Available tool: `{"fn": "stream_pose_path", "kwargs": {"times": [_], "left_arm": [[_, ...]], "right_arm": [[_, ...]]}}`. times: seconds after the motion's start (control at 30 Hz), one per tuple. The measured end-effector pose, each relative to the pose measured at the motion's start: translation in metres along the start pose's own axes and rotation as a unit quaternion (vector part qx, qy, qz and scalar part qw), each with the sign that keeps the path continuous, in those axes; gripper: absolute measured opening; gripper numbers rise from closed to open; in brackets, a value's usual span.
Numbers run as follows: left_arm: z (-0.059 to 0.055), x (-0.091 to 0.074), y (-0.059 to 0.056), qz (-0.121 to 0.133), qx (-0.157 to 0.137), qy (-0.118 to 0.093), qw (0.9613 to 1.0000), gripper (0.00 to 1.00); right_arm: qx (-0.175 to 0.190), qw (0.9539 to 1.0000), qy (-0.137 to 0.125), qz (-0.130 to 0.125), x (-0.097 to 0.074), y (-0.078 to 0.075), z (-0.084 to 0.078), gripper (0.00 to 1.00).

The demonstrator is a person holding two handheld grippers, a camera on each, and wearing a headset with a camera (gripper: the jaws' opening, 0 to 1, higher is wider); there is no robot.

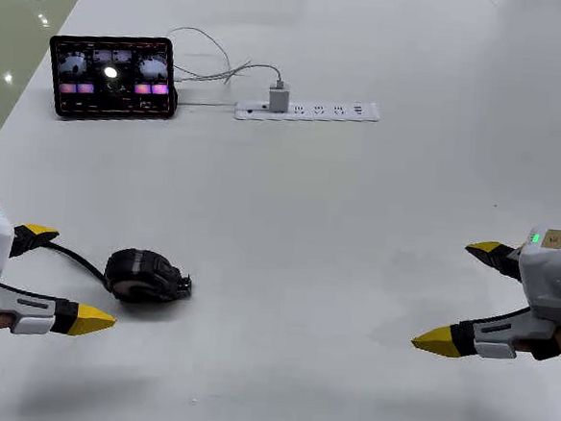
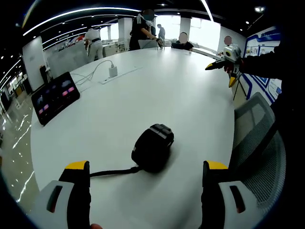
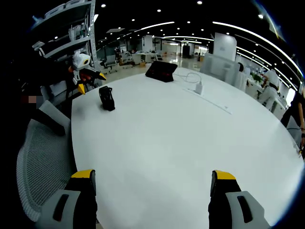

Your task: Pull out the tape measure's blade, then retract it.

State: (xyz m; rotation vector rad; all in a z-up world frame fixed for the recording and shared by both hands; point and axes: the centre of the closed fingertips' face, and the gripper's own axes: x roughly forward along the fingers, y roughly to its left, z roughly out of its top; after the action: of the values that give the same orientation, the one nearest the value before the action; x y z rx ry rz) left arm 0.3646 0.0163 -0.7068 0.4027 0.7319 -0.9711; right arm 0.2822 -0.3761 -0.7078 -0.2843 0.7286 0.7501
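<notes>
In the head view the tape measure [image 1: 146,276] lies near the desk's [image 1: 309,222] near-left corner, just ahead of the left gripper [image 1: 72,276], whose jaws gape empty, as do the right gripper's [image 1: 456,296] near the right edge, while the left gripper view, then the right gripper view, each show wide, empty jaws.

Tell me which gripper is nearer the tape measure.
The left gripper: its open jaws sit right beside the tape measure, while the right gripper hovers far across the table.
</notes>
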Motion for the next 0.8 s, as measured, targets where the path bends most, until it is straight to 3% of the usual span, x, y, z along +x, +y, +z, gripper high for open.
{"fn": "stream_pose_path", "kwargs": {"times": [0.4,0.8], "left_arm": [[0.009,0.015,0.001,-0.024,0.045,0.019,0.9985,0.97],[0.015,0.033,-0.001,-0.054,0.086,0.039,0.9941,0.99]], "right_arm": [[-0.023,0.9996,0.003,0.017,0.021,0.005,0.016,0.99],[-0.04,0.9985,-0.009,0.037,0.042,0.015,0.042,0.99]]}}
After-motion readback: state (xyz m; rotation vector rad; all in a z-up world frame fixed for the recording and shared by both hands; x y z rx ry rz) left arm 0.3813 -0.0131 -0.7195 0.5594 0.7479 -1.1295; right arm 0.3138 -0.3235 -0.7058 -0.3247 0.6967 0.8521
